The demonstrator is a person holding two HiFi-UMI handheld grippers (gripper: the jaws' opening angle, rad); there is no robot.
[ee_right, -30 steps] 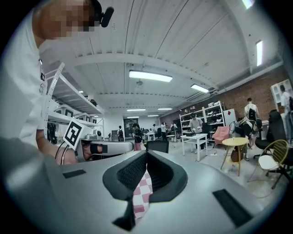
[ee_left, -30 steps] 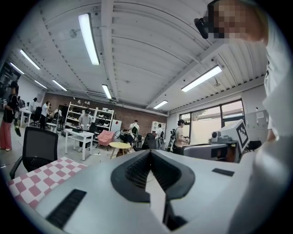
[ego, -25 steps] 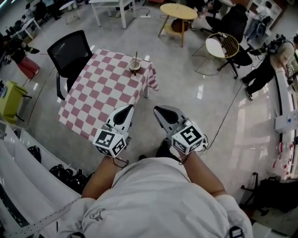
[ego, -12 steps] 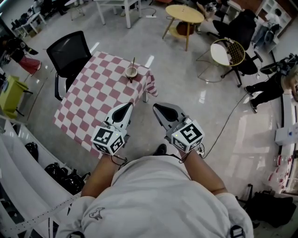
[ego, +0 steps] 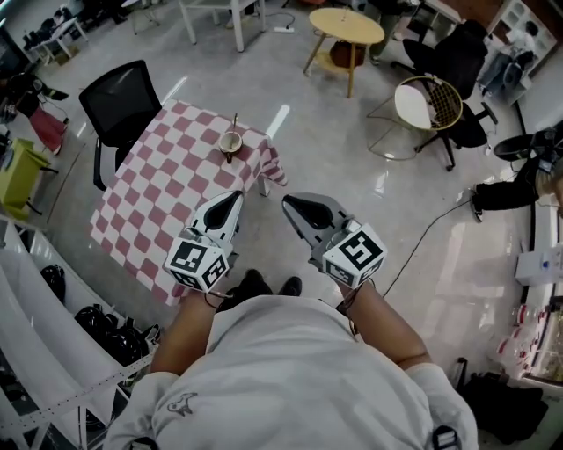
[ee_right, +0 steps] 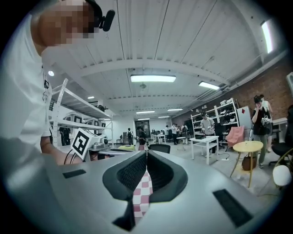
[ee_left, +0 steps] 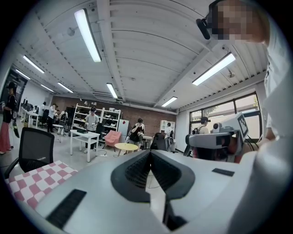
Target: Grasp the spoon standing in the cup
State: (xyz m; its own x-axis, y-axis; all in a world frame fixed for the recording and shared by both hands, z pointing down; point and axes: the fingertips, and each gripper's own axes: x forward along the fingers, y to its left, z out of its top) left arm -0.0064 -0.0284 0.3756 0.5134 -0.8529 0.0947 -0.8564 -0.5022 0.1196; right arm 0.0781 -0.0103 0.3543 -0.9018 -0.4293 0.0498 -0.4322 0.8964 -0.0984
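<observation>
A small cup stands near the far corner of a table with a pink-and-white chequered cloth. A spoon stands upright in the cup. Both grippers are held side by side in front of the person, well short of the cup. My left gripper is over the table's near right edge, its jaws closed together with nothing between them. My right gripper is over the floor to the right of the table, also shut and empty. Neither gripper view shows the cup.
A black office chair stands behind the table. A round yellow table and a chair with a round seat are farther back on the right. White shelving runs along the left. A cable lies on the glossy floor.
The table and cup have slid left and slightly down in the head view as the person moves. Both grippers stay shut, side by side.
</observation>
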